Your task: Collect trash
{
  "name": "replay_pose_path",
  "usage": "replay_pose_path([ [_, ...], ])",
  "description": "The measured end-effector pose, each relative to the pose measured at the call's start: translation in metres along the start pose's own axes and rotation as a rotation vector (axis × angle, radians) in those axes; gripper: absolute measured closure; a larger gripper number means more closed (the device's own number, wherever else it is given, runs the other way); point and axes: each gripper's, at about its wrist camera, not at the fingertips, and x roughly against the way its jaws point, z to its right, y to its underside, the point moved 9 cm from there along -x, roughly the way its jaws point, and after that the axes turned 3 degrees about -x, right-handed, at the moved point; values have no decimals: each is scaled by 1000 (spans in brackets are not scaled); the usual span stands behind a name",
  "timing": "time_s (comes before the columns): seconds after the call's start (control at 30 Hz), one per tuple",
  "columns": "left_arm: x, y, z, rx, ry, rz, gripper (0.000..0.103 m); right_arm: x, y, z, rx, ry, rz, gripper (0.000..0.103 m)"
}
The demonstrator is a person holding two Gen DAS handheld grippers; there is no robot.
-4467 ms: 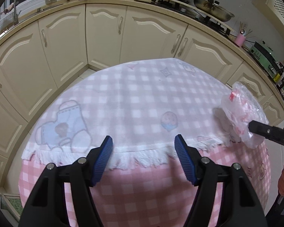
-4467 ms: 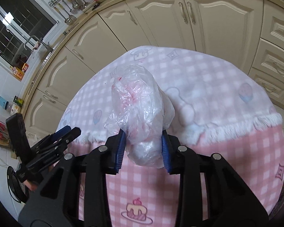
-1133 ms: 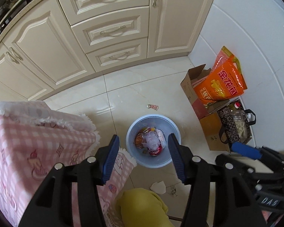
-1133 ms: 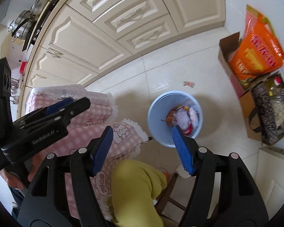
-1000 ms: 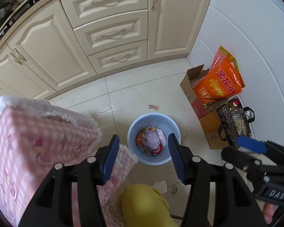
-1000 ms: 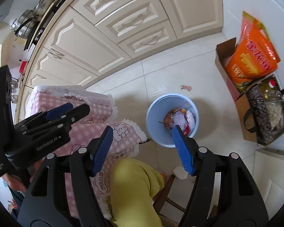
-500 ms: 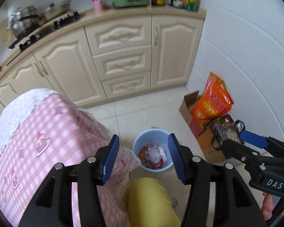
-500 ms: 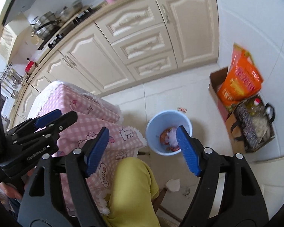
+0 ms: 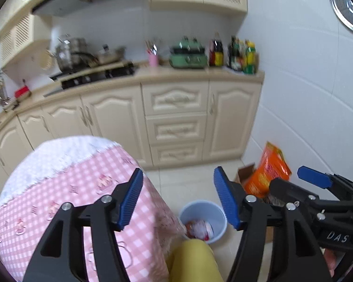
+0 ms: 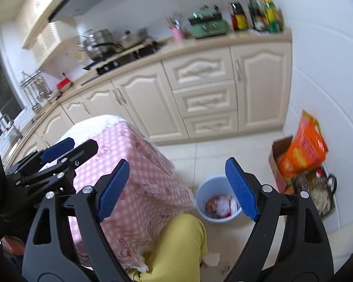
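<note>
Down on the tiled floor: a pale blue bin [image 10: 217, 205] holding crumpled trash [image 10: 220, 205] (red and white wrappers, with a clear bag among them), just beside the hanging edge of a pink checked tablecloth [image 10: 141, 178]. Same bin [image 9: 203, 218] low in the left view, partly behind a yellow-trousered knee [image 9: 195, 258]. Right gripper [image 10: 176, 186] held above the scene, blue fingers [image 10: 113, 188] wide apart and just been opening, nothing between them. Left gripper [image 9: 177, 198] likewise empty, fingers [image 9: 224, 201] apart and just been spreading further. Off to the right by the white wall, a cardboard box [image 10: 276, 162] with an orange bag [image 10: 303, 148] standing in it. Behind, cream cabinets [image 10: 204, 94] under a worktop [image 10: 200, 44] carrying a green appliance, bottles and a pink cup.
</note>
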Motion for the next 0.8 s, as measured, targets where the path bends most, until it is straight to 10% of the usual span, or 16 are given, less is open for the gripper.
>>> replay_pose_path([
  [0.8, 88, -22, -23, 75, -107, 180, 24, 54, -20, -41, 112, -31, 169, 13],
])
